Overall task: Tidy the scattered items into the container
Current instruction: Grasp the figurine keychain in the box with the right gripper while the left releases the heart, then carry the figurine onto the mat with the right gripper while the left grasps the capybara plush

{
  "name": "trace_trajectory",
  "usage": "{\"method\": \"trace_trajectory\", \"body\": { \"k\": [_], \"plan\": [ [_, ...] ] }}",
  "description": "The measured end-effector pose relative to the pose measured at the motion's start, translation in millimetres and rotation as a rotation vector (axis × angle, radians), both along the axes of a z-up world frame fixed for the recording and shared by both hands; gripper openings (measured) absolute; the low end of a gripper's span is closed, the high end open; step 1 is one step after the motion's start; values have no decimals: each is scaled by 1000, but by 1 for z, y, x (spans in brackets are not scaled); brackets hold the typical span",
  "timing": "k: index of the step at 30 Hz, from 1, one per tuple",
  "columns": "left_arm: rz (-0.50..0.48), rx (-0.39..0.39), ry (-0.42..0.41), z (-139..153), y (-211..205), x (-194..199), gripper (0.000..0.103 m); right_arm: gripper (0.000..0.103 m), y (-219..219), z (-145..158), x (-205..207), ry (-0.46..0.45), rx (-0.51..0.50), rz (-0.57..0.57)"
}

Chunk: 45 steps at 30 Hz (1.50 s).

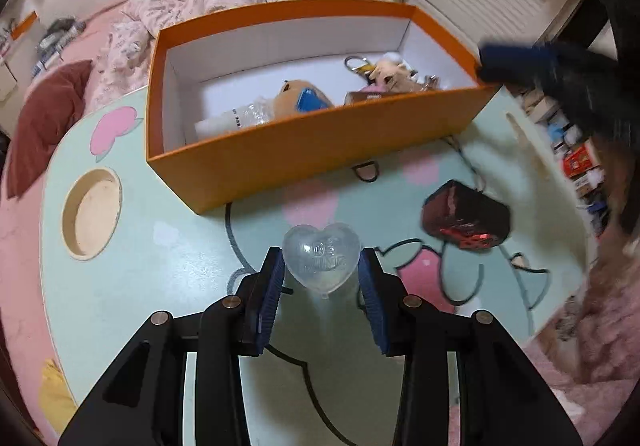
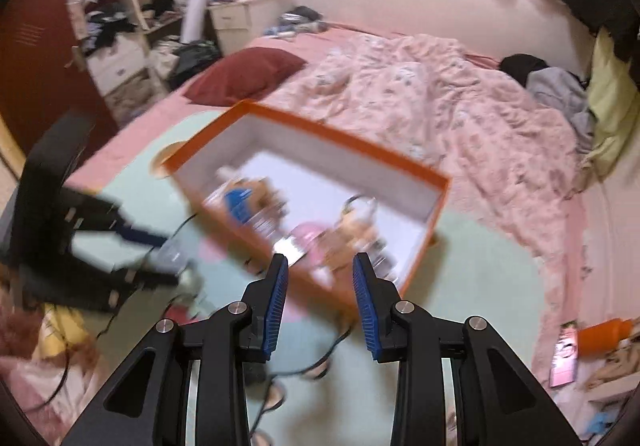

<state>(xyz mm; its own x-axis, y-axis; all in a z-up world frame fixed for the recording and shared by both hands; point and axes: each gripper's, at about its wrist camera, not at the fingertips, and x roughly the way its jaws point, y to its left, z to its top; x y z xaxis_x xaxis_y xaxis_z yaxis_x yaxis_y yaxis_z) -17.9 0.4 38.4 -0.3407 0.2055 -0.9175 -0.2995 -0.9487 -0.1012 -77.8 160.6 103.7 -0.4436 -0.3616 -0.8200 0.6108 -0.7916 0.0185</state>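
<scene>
My left gripper (image 1: 321, 266) is shut on a clear heart-shaped case (image 1: 321, 260), held just above the pale green table (image 1: 160, 286). The orange box (image 1: 320, 141) stands behind it, open, with a plush toy (image 1: 298, 99), a white bottle and a keyring charm (image 1: 390, 71) inside. A dark red box (image 1: 466, 215) with a black cable lies on the table right of the heart. My right gripper (image 2: 320, 278) is open and empty, hovering above the near side of the orange box (image 2: 436, 181); it shows blurred at the right in the left wrist view (image 1: 520, 63).
A black hair tie (image 1: 366, 169) lies in front of the box. The table has a round cup hole (image 1: 92, 213). A rumpled pink duvet (image 2: 440, 105) and a dark red pillow (image 2: 244, 75) lie on the bed behind. An orange bottle (image 2: 604, 332) and a phone (image 2: 564, 352) lie right.
</scene>
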Motion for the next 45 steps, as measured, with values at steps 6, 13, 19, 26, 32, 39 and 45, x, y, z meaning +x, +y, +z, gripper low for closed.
{"method": "trace_trajectory", "body": {
  "k": [6,13,19,26,32,39,45],
  "plan": [
    [-22,-17,0,-10,11,2,40,32,-25,-22,-51,-92,152,-19],
    [5,8,8,-5,0,-2,41,32,-43,-48,-81,-190,249,-9],
    [37,46,48,14,-14,0,41,32,-47,-61,-88,-260,260,-2],
    [60,60,54,22,-21,-4,41,32,-59,-71,-89,-253,329,18],
    [64,59,58,24,-19,-6,41,31,-65,-78,-89,-244,358,11],
    [61,60,62,32,-18,-14,41,31,-55,-48,-85,-196,183,-4],
    [82,151,-6,52,-21,-52,41,31,-36,3,-52,-114,13,12]
  ]
}}
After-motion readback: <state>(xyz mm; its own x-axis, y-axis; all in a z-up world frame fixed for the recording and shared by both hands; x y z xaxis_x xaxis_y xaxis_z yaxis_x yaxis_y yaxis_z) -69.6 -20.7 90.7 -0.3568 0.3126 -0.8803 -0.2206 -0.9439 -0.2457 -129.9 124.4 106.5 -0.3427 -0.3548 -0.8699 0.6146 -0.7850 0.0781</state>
